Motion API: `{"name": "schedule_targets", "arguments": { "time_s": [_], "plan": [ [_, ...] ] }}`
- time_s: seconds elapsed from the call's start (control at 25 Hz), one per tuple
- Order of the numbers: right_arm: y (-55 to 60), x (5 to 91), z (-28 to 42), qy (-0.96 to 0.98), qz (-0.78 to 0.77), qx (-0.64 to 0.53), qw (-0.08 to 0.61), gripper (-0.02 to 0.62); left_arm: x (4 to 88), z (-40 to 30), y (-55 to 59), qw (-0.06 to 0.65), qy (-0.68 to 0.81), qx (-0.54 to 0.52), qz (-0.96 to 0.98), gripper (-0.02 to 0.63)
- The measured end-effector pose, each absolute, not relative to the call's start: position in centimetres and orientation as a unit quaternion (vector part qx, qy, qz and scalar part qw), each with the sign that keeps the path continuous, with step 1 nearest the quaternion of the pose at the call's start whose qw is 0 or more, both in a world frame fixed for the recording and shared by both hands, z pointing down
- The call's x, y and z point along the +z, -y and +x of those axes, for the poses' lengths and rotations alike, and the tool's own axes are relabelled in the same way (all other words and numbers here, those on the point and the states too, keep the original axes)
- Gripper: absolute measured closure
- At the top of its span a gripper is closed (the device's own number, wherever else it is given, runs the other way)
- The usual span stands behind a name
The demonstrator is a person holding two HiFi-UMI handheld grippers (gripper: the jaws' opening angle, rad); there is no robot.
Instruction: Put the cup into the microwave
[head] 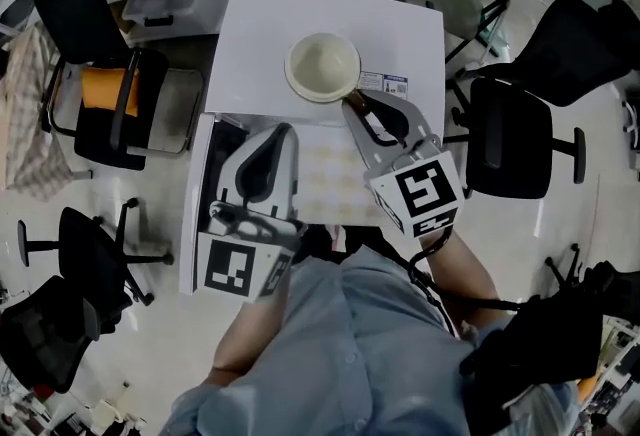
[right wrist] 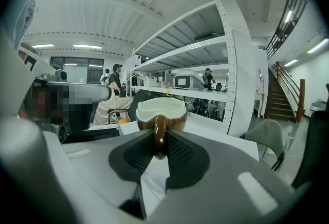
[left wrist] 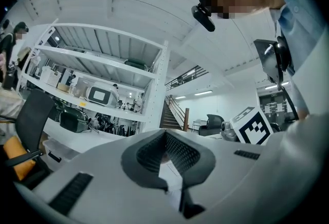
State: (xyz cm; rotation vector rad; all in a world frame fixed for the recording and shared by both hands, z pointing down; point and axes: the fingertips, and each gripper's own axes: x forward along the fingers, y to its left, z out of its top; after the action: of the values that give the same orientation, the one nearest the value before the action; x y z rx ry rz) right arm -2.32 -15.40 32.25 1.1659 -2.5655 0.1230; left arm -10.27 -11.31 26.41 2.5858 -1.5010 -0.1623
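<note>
A brown cup (head: 322, 64) with a cream inside stands on the white table (head: 400, 34). My right gripper (head: 352, 109) is shut on its handle from the near side. In the right gripper view the cup (right wrist: 160, 112) sits upright just past the right gripper (right wrist: 160, 141), with the handle pinched between the pads. The left gripper (head: 283, 132) hovers over a white box-like appliance (head: 330, 179) at the table's near edge, probably the microwave. In its own view the left gripper (left wrist: 165, 138) points upward, jaws together and holding nothing.
A black office chair (head: 510, 139) stands right of the table. A chair with an orange cushion (head: 110, 94) stands to the left, and more black chairs (head: 85, 254) are on the floor at lower left. White shelving (right wrist: 231, 63) rises behind the table.
</note>
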Motion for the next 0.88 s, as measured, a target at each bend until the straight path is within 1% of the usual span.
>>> {"name": "schedule_targets", "arguments": {
  "time_s": [0.48,0.88],
  "plan": [
    [8.4,32.4,-2.3,0.901,0.408,0.046,0.141,0.548,27.4,-8.9,6.2,0.072,0.478,-0.043,0.874,0.601],
    [1.6,35.7,-0.3,0.906,0.387,0.067,0.161,0.548,30.1,-7.5,0.1,0.094,0.498,-0.033,0.861,0.601]
  ]
}}
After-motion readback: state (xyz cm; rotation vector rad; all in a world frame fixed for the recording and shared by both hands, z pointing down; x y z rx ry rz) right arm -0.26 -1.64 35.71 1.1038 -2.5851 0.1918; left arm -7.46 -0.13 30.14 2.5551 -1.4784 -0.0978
